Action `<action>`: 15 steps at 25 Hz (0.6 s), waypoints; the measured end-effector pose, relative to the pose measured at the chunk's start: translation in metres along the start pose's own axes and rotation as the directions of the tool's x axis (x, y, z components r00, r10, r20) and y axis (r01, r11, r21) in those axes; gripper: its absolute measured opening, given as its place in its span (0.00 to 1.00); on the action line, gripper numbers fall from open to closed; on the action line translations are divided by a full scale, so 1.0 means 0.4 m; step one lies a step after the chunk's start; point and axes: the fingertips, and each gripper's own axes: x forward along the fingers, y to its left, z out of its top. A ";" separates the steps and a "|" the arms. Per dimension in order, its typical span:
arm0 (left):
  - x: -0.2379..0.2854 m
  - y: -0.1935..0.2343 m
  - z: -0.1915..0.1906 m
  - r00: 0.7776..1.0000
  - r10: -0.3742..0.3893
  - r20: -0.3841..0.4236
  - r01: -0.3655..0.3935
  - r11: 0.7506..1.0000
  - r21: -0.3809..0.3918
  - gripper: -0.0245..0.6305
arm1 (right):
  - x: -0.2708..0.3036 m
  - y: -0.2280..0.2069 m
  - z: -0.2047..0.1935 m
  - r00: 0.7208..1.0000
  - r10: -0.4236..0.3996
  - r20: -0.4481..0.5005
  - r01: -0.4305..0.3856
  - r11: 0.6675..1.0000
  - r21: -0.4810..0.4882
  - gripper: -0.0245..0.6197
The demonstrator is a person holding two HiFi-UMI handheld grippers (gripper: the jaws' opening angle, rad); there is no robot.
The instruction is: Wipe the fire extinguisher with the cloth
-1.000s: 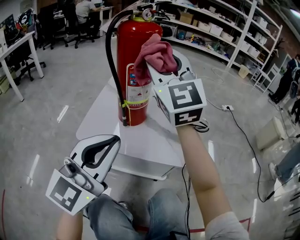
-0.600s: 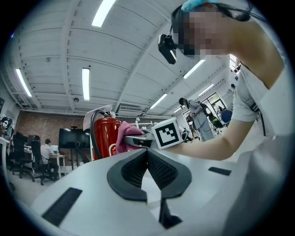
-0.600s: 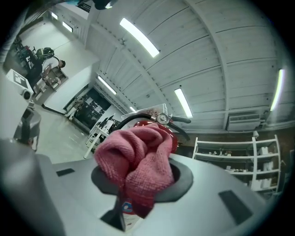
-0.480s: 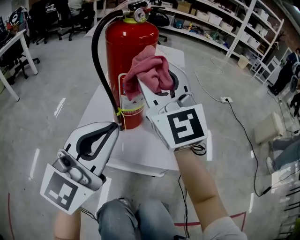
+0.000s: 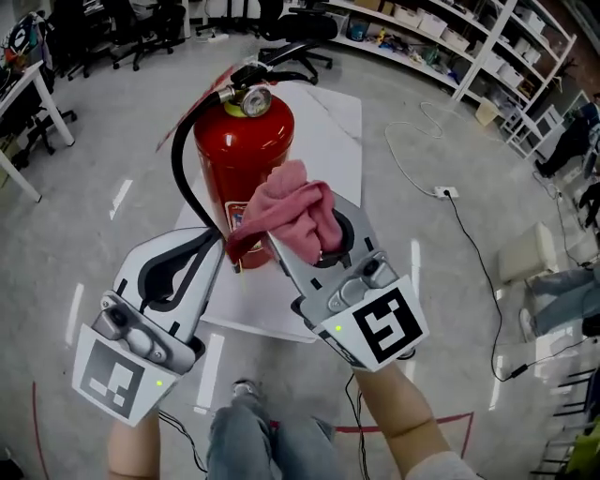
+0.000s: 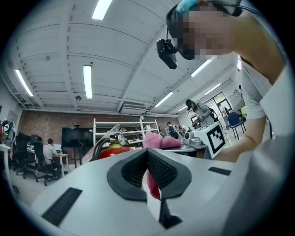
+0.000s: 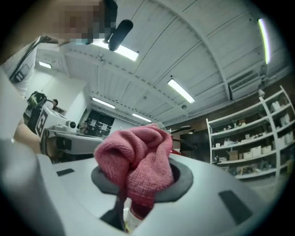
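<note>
A red fire extinguisher with a black hose stands upright on a small white table. My right gripper is shut on a bunched pink cloth, held against the front of the cylinder over its label. In the right gripper view the cloth fills the jaws of that gripper. My left gripper is shut with nothing in it, its tips beside the hose at the cylinder's lower left. The left gripper view shows its pads meeting, with the extinguisher and cloth beyond.
Storage shelves run along the back right. Office chairs and a desk stand at the back left. A cable trails over the floor to the right. The person's knees are below the table's near edge.
The right gripper has slid the cloth down from the upper part of the cylinder to its label. The left gripper has come up close to the hose. The head view looks more steeply down.
</note>
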 end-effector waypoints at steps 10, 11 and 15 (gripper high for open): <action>0.007 -0.072 0.423 0.998 0.007 -0.059 -0.012 0.996 -0.089 0.05 | -0.103 0.041 0.434 0.993 0.099 -0.067 -0.088 0.984 0.155 0.25; -0.002 -0.083 0.461 0.998 0.001 -0.069 -0.008 0.995 -0.097 0.05 | -0.113 0.049 0.477 0.992 0.104 -0.070 -0.091 0.982 0.166 0.25; -0.037 -0.115 0.619 0.997 -0.011 -0.070 0.002 0.993 -0.118 0.05 | -0.143 0.075 0.635 0.991 0.118 -0.067 -0.101 0.973 0.209 0.25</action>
